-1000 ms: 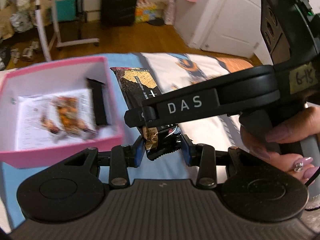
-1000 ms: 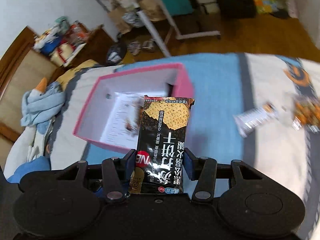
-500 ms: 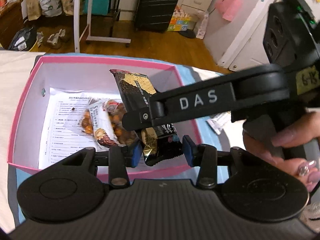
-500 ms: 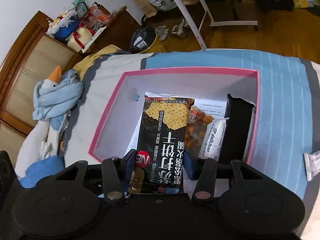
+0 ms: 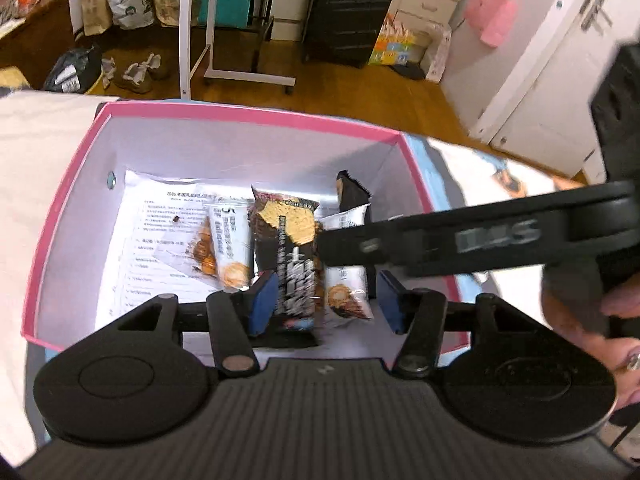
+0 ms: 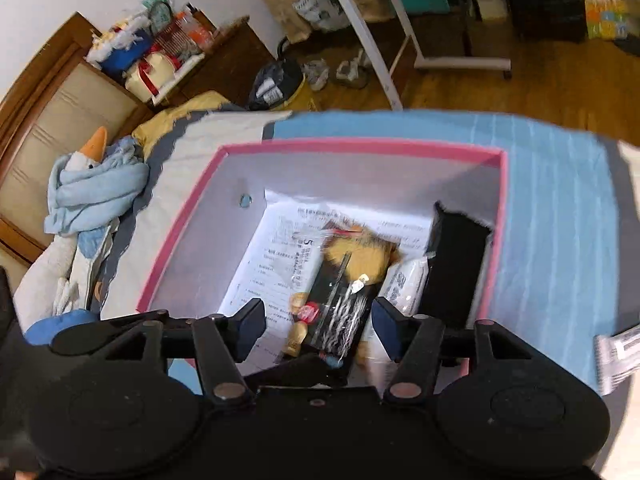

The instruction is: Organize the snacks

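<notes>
Both grippers hang over a pink cardboard box with white inside walls point(image 5: 64, 216), which sits on a blue striped bed cover point(image 6: 560, 216). On the left gripper point(image 5: 326, 300), the jaws are opening. A black cracker packet with a yellow cracker picture point(image 5: 290, 256) stands between its blue pads point(image 5: 262, 300). The packet lies just beside the left pad, and the right pad is well clear of it. On the right gripper point(image 6: 318, 326), the jaws are opening too, and the same black packet point(image 6: 340, 308), blurred, is between them with gaps on both sides, so neither gripper squeezes it. The packet is inside the box, on top of other snacks. Near it lie two white wrapped bars point(image 5: 230, 248), a clear bag of brown nuts point(image 5: 200, 256) and a tall black packet point(image 6: 456, 264) leaning on the box's right wall. A white printed paper sheet point(image 5: 160, 240) covers the box floor. A person's hand point(image 5: 588, 320) holds the right gripper's handle.
</notes>
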`<move>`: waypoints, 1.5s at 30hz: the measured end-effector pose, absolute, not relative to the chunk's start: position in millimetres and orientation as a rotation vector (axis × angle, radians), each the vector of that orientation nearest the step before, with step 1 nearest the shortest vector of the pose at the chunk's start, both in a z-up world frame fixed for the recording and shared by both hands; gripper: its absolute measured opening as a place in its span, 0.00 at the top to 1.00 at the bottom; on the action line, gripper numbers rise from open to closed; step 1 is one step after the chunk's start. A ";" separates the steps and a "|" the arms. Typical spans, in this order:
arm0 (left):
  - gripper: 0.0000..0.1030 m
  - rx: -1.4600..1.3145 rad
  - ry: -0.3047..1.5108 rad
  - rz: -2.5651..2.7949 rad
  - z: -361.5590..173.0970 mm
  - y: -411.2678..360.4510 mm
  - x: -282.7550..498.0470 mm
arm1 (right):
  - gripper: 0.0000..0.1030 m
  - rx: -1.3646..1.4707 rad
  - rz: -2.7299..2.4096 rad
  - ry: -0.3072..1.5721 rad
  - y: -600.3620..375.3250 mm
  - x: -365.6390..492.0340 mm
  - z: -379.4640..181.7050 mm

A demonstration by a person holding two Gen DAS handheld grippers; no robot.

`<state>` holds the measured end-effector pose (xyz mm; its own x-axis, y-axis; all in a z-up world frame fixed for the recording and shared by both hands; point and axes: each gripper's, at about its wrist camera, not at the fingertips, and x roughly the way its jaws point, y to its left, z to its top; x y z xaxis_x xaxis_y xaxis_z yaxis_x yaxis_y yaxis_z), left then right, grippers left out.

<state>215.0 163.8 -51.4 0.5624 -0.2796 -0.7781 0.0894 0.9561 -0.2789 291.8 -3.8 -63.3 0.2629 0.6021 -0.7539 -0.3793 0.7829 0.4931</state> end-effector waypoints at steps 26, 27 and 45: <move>0.43 0.053 0.864 -0.486 -19.1 1.5 216.7 | 0.37 0.249 0.199 0.978 -261.7 270.2 -31.8; 0.43 0.070 0.867 -0.491 -22.2 -8.7 222.7 | 0.37 0.260 0.185 0.978 -267.4 270.3 -34.6; 0.42 0.055 0.976 -0.499 -132.3 -79.5 306.1 | 0.37 0.508 -0.043 1.119 -325.2 285.8 -101.1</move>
<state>306.1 -79.5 -132.3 0.4569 -0.3805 -0.8040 0.4287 0.8862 -0.1758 285.8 -325.2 -101.1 0.4485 0.2173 -0.8670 0.2825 0.8858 0.3682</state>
